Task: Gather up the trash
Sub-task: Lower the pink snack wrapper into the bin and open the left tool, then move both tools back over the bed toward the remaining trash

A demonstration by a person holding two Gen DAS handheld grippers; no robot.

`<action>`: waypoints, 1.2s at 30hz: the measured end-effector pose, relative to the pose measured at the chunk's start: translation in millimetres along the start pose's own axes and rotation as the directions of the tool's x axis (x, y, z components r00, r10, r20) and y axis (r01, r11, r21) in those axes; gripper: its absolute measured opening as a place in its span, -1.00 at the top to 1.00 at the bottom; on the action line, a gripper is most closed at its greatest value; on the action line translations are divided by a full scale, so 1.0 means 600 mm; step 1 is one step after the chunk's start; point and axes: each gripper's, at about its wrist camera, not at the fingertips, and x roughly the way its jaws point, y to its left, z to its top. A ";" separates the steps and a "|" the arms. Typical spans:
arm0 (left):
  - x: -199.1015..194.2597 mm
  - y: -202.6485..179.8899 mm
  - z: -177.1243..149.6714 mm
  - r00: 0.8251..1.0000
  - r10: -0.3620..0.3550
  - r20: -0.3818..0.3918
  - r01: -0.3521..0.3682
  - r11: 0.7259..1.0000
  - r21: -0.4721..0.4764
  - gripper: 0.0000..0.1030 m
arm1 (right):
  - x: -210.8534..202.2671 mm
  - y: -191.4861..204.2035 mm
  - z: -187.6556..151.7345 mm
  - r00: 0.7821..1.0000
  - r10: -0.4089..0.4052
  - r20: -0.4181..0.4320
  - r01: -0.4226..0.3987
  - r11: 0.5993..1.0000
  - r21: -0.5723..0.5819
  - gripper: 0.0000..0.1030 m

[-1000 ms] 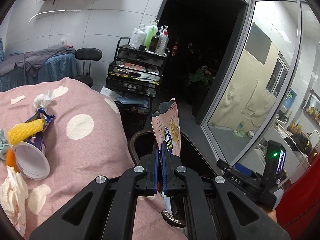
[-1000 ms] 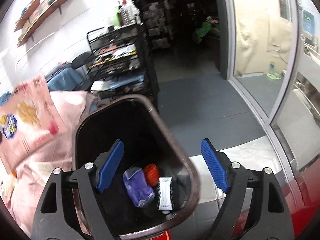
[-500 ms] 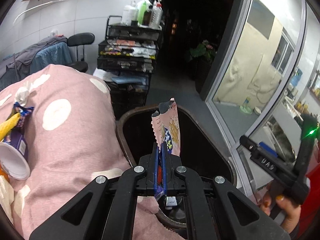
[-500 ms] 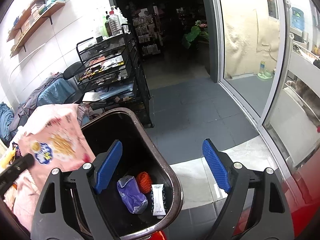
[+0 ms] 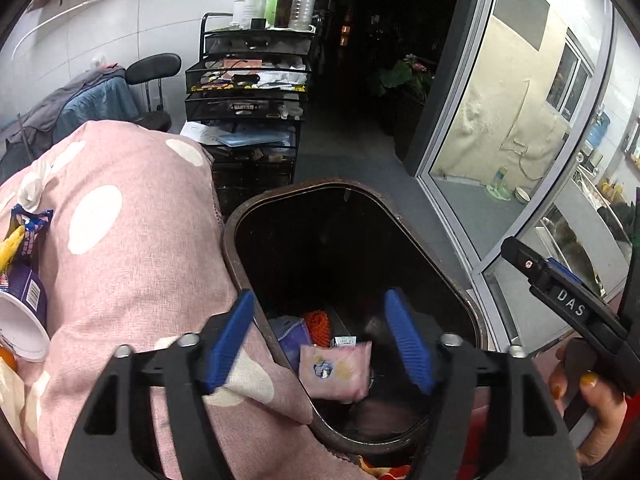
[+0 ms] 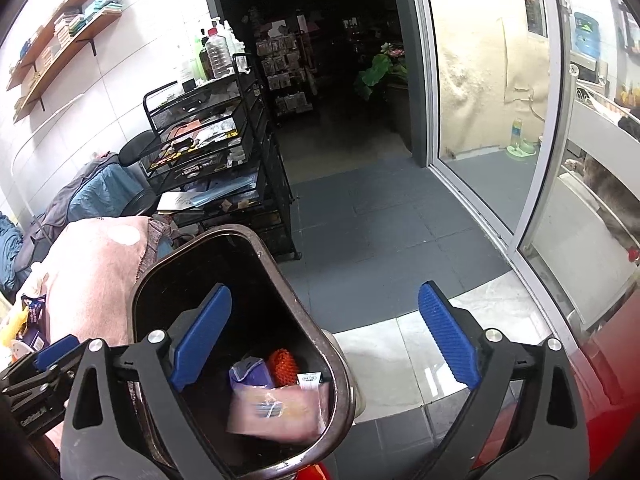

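Note:
A dark bin [image 5: 416,232] stands beside a pink dotted bed cover [image 5: 132,264]. My left gripper [image 5: 320,344] is open and empty above the bin's left rim. A pink snack wrapper [image 5: 334,368] lies inside the bin on a purple packet [image 5: 294,336], an orange ball [image 5: 318,320] and a white tube. My right gripper [image 6: 324,340] is open and empty over the bin's [image 6: 316,336] right rim; the wrapper [image 6: 276,412] shows blurred below it. More trash lies on the cover at the left: a paper cup [image 5: 24,320] and a yellow foam net [image 5: 10,242].
A black mesh trolley [image 5: 248,92] with bottles on top stands behind the bin. A black chair [image 5: 154,72] is beside it. A glass sliding door [image 6: 492,152] is on the right, over dark floor tiles [image 6: 380,224]. Wall shelves [image 6: 60,40] hang at upper left.
My left gripper opened and let go of the pink wrapper, which dropped into the bin. The left gripper moved further over the bin. The right gripper stayed open.

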 end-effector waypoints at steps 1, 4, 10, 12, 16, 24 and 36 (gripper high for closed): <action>-0.005 -0.001 0.000 1.000 -0.002 0.014 0.002 1.000 0.000 -0.49 | 0.000 0.000 -0.001 1.000 0.003 0.000 -0.003 1.000 0.000 -0.83; -0.021 -0.005 -0.002 0.999 -0.005 0.051 0.004 1.000 0.008 -0.59 | -0.001 0.002 -0.005 1.000 0.014 0.002 -0.014 1.000 -0.010 -0.83; -0.080 -0.010 -0.013 0.986 0.014 0.164 -0.019 0.999 0.030 -0.83 | -0.011 0.015 -0.012 0.998 0.058 0.009 -0.058 0.998 -0.037 -0.84; -0.100 -0.005 -0.020 0.981 0.019 0.191 -0.025 0.999 0.031 -0.88 | -0.014 0.021 -0.015 0.997 0.078 0.011 -0.078 0.996 -0.048 -0.84; -0.144 0.014 -0.039 0.971 0.036 0.237 -0.041 0.999 0.018 -0.89 | -0.022 0.039 -0.023 0.992 0.124 0.010 -0.123 0.990 -0.069 -0.84; -0.205 0.081 -0.082 0.954 0.120 0.275 -0.104 0.992 -0.075 -0.89 | -0.044 0.097 -0.041 0.975 0.220 -0.007 -0.219 0.966 -0.134 -0.84; -0.267 0.194 -0.149 0.926 0.276 0.259 -0.224 0.951 -0.214 -0.89 | -0.080 0.220 -0.081 0.926 0.366 -0.088 -0.376 0.894 -0.243 -0.84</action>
